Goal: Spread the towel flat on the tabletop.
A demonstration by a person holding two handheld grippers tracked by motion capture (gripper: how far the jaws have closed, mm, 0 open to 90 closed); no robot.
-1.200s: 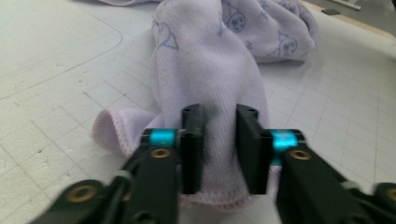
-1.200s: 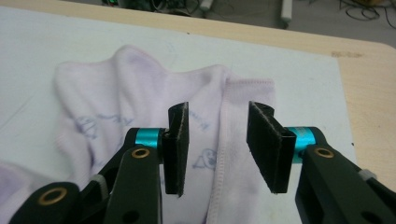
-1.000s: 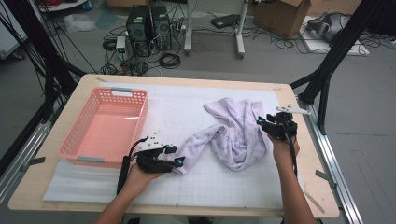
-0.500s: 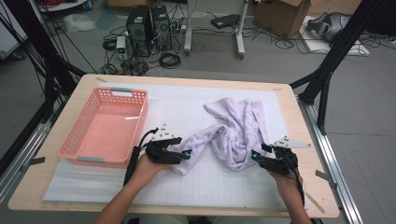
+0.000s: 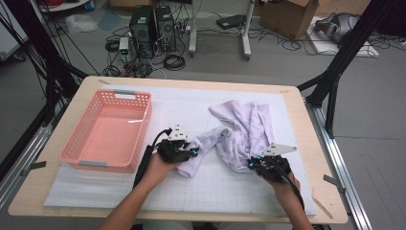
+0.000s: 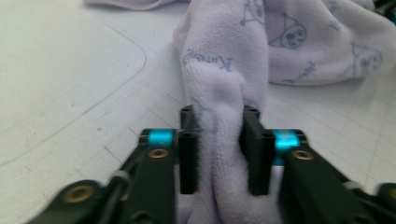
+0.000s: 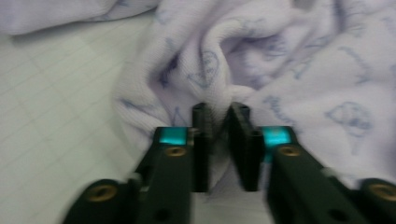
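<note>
A pale lilac towel (image 5: 242, 132) with a printed cartoon pattern lies crumpled on the white mat. My left gripper (image 5: 190, 153) lies low at the towel's left end, and its jaws have just been closing. In the left gripper view the left gripper (image 6: 219, 119) pinches a thick fold of the towel (image 6: 289, 46) between its pads. My right gripper (image 5: 253, 164) is at the towel's near right edge, and its jaws too have just been closing. In the right gripper view the right gripper (image 7: 220, 114) squeezes a ridge of the towel (image 7: 299, 65).
An empty pink plastic basket (image 5: 125, 92) stands on the left part of the table. The white grid mat (image 5: 191, 103) covers most of the wooden tabletop (image 5: 306, 139). Beyond the table, computers, cables and boxes sit on the floor.
The right gripper came down from the towel's right side to its near edge. The left gripper slid right to the towel's left end. Both sets of jaws closed on the cloth.
</note>
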